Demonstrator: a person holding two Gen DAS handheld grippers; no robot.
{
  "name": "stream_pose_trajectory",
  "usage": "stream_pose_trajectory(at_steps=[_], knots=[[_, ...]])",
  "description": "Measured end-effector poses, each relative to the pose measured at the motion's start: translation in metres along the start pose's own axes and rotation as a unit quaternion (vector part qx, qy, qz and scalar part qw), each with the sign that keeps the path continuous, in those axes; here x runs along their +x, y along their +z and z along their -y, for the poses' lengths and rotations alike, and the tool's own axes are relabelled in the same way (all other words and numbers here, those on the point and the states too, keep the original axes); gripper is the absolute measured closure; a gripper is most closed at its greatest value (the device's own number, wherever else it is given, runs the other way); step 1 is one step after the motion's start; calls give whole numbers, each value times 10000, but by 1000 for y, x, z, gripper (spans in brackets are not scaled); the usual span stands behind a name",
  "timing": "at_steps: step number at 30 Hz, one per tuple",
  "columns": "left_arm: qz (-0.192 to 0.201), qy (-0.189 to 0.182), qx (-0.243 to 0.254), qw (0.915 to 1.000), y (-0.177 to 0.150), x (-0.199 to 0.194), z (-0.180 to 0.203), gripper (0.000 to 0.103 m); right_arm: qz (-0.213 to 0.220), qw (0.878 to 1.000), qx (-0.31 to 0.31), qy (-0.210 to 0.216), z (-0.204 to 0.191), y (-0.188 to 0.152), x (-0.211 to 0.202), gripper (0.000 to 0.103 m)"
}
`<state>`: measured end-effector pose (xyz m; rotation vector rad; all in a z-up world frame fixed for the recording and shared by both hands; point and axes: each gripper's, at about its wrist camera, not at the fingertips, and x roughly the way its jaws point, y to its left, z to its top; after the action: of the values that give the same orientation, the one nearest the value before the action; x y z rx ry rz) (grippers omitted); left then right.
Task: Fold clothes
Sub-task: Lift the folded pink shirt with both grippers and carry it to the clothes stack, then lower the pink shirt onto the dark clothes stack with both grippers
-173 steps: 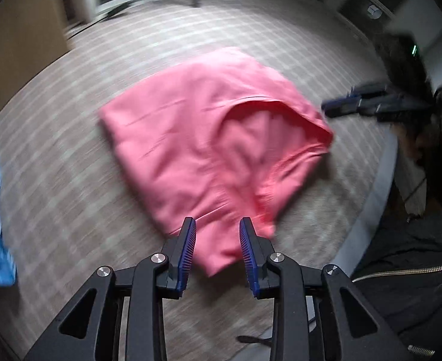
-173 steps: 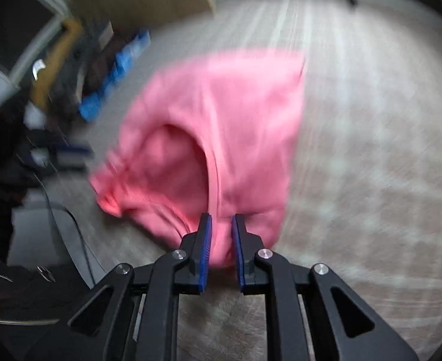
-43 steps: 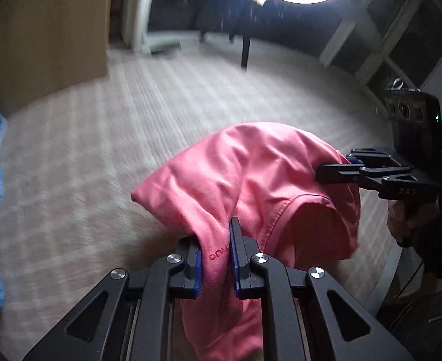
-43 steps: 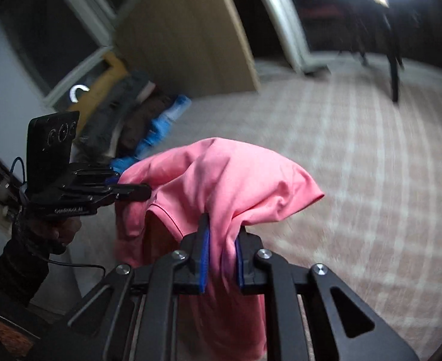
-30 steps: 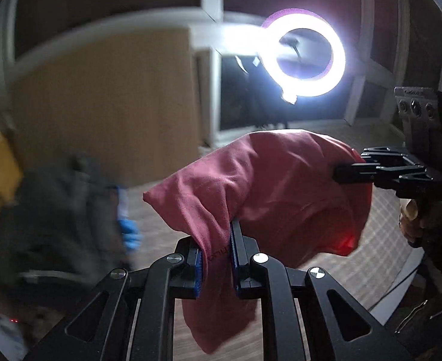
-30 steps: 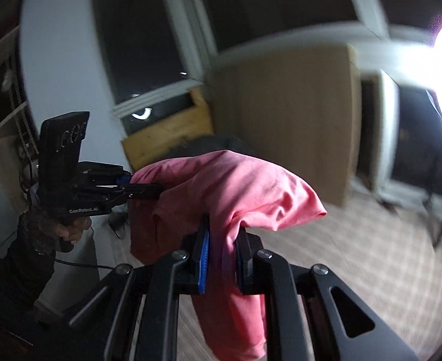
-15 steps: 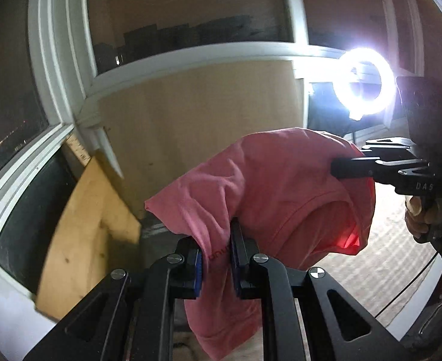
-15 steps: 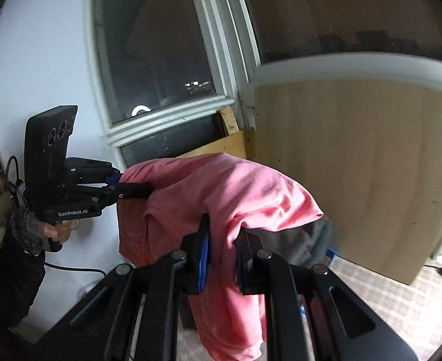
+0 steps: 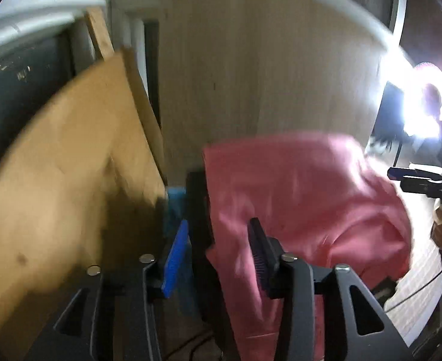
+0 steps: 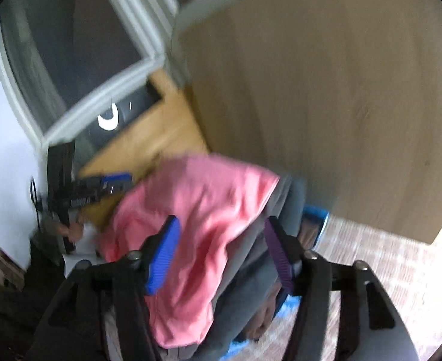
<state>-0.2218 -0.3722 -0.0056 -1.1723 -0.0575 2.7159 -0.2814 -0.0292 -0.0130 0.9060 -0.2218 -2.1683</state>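
Note:
The folded pink garment (image 9: 305, 198) lies on top of a pile of dark and grey clothes (image 10: 284, 210), blurred in both views. My left gripper (image 9: 217, 255) is opening; the garment's left edge sits between its jaws, and the blue pads (image 9: 175, 258) do not press on it. My right gripper (image 10: 221, 249) is opening too. The pink garment (image 10: 196, 210) hangs loosely between its jaws, free of both pads. Each gripper shows in the other's view: the right gripper (image 9: 413, 177) at the far right, the left gripper (image 10: 106, 183) at the left.
An orange-brown board (image 9: 64, 174) leans against a dark window (image 10: 79, 45) behind the pile. A pale wooden panel (image 10: 326, 105) stands to the right. Blue cloth (image 10: 314, 213) peeks from under the pile. Checked carpet (image 10: 386, 258) lies at the right, and a ring light (image 9: 428, 102) glares.
Both grippers have gone from shut on the pink garment to open. Both views swung and dipped toward the pile by the boards, where the garment now rests.

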Motion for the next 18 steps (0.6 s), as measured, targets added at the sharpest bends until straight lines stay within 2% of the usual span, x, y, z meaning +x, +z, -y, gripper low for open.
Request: stream_pose_trajectory(at_steps=[2, 4, 6, 9, 12, 16, 18], knots=[[154, -1, 23, 9999, 8, -5, 4, 55, 43, 9998, 43, -201, 10, 11, 6, 45], [145, 118, 148, 9997, 11, -4, 13, 55, -225, 9988, 156, -415, 17, 15, 21, 45], [100, 105, 340, 9993, 9, -3, 25, 55, -340, 9987, 299, -222, 17, 11, 25, 45], [30, 99, 686, 9976, -11, -15, 46, 55, -411, 9991, -22, -59, -3, -24, -1, 45], [-56, 141, 754, 9970, -40, -34, 55, 49, -426, 9989, -97, 188, -20, -61, -27, 45], [-342, 171, 568, 9977, -82, -44, 52, 48, -471, 9983, -321, -92, -41, -97, -38, 45], [-527, 213, 524, 9970, -91, -37, 52, 48, -519, 9974, -450, -227, -46, -105, -36, 45]])
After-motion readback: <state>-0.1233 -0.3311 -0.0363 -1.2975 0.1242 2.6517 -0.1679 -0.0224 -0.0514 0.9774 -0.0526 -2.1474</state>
